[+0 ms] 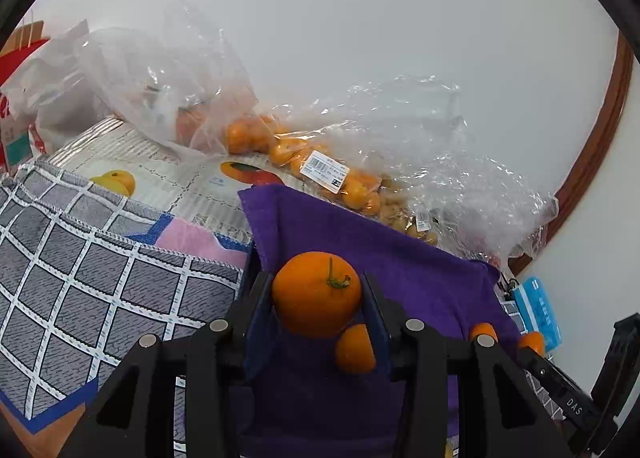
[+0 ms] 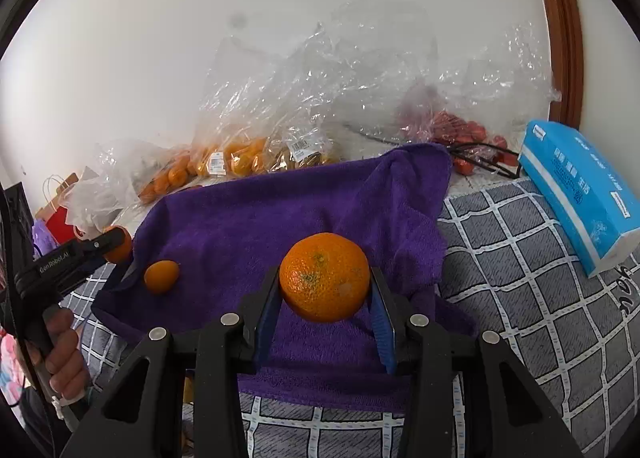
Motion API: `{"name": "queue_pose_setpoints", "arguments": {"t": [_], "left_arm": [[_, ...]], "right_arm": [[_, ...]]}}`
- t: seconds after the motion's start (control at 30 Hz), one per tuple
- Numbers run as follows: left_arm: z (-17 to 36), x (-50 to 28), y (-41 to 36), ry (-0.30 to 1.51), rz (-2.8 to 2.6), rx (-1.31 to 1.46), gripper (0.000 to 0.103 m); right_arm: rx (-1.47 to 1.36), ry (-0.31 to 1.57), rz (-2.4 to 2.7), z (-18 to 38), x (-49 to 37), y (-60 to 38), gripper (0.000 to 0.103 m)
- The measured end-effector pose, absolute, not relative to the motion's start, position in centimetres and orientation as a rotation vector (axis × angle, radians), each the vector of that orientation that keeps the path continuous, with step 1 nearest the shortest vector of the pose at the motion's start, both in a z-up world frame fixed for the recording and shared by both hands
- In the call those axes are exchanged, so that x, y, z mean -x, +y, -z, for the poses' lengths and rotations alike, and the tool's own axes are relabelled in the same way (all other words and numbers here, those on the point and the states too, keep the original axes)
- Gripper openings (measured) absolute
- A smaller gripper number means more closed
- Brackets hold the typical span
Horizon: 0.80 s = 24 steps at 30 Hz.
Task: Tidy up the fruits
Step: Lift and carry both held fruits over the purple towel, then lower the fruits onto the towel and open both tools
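Oranges sit in both your grippers at once, one fruit each. Your left gripper [image 1: 318, 298] has its jaws closed on a round orange with a green stem stub [image 1: 316, 292], pads pressing at its 3 and 9 o'clock; the stem faces the lens, so the squeeze runs across the fruit's width, which likely keeps it from rolling out. A small loose orange [image 1: 355, 348] lies on the purple terry towel [image 1: 400, 258] at 5 o'clock below the held fruit.

Your right gripper [image 2: 326, 298] is likewise clamped on a larger dimpled orange [image 2: 324, 276], carried above the same towel, not touching it. In that view the small orange [image 2: 161, 276] rests on the cloth at 9 o'clock, near your left gripper.

Judgement: the towel serves as the sorting spot, soft enough to stop round fruit from rolling onto the grey checked tablecloth [image 2: 520, 278]. Clear plastic bags of small oranges [image 2: 236, 158] lie at 11 o'clock along the wall, a bag of red fruit [image 2: 460, 130] at 1 o'clock. A blue tissue pack [image 2: 580, 194] lies at 3 o'clock, well apart.
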<state>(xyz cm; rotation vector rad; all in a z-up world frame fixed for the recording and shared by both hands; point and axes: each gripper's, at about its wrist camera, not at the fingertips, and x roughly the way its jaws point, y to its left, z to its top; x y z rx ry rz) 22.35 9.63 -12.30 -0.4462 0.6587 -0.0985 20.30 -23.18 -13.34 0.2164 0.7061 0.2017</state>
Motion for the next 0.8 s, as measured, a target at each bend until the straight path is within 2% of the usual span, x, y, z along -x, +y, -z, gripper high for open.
{"name": "queue_pose_setpoints", "arguments": {"t": [0.8], "left_arm": [[13.4, -23.3, 8.8, 0.688, 0.102, 0.420, 0.042]], "right_arm": [[-0.191, 0.777, -0.157, 15.6, -21.2, -22.1, 0.042]]}}
